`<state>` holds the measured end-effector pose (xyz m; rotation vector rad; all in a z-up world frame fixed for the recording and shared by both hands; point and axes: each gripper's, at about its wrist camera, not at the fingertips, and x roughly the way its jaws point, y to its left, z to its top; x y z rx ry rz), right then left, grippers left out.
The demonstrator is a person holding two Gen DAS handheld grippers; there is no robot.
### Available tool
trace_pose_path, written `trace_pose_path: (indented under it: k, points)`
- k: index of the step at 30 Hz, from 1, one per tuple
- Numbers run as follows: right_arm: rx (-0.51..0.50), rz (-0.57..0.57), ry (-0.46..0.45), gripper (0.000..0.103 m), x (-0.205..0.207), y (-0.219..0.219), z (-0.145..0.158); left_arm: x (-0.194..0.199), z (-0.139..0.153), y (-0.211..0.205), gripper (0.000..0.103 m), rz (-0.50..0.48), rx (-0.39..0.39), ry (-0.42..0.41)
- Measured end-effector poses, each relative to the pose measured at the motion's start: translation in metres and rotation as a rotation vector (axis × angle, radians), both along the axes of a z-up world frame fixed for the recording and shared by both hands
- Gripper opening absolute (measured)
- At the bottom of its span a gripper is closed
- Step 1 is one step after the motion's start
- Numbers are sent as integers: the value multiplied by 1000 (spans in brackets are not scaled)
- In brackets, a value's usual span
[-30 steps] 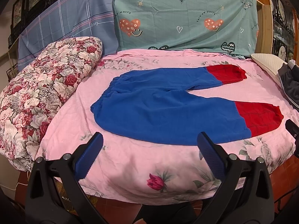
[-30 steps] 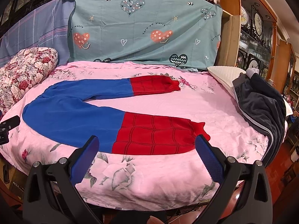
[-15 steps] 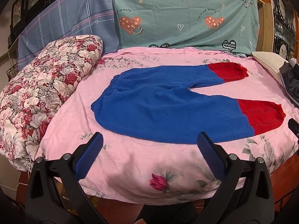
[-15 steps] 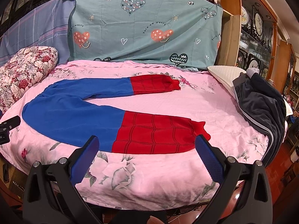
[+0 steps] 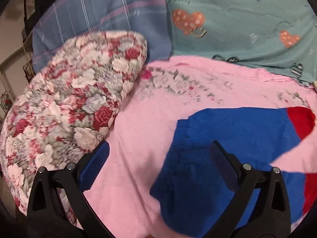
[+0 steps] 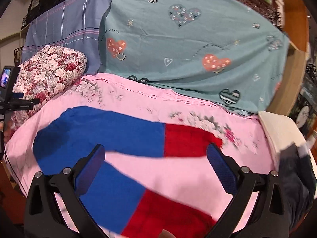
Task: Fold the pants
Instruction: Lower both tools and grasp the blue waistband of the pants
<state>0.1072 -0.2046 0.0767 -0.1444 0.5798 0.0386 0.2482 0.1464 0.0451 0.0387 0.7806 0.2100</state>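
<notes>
the bed [image 6: 247, 158] carries the pants [image 6: 111, 134] flat, their long axis running nine to three o'clock: waist at nine, red cuffs at three. the left tool [image 5: 158, 162] hangs over the waist end, blue cloth at its three o'clock; the right tool [image 6: 156, 164] hangs above the legs, nearer the cuffs. both stand wide open, holding nothing.
</notes>
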Motion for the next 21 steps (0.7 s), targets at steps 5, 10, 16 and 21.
trace_pose_path:
  k: [5, 10, 16, 21]
  points:
    - [37, 196, 134, 102, 118, 30, -23, 77, -46, 3, 101, -20, -66, 127]
    - [-57, 293, 278, 85, 218, 61, -83, 129, -90, -15, 92, -48, -60, 213]
    - [-40, 337, 361, 82, 294, 58, -147, 161, -118, -36, 91, -78, 2, 252]
    - [-48, 408, 434, 51, 317, 60, -182, 169, -131, -24, 82, -83, -88, 243]
